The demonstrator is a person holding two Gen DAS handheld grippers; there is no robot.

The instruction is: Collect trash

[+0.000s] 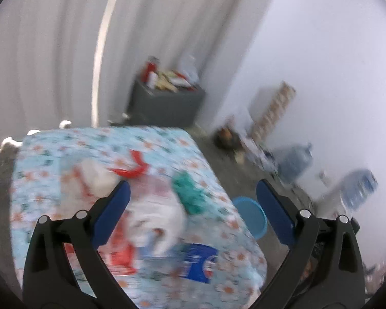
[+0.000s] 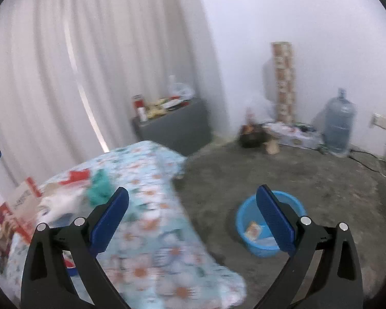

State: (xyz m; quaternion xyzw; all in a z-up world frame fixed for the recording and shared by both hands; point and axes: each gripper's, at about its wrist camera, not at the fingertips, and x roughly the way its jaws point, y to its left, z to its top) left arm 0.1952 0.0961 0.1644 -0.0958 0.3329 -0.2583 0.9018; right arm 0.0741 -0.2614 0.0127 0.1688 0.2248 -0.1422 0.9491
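Both claws, the left gripper [image 1: 193, 206] and right gripper [image 2: 193, 211], hung spread wide and empty. Trash [image 1: 151, 206] littered the table's [image 1: 231, 262] middle; a low, centred reach would suit, the blue basin [image 2: 244, 219] waiting beside its edge.

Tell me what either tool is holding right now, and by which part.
Nothing is held. The left tool and the right tool both stand wide open with no item between their pads.
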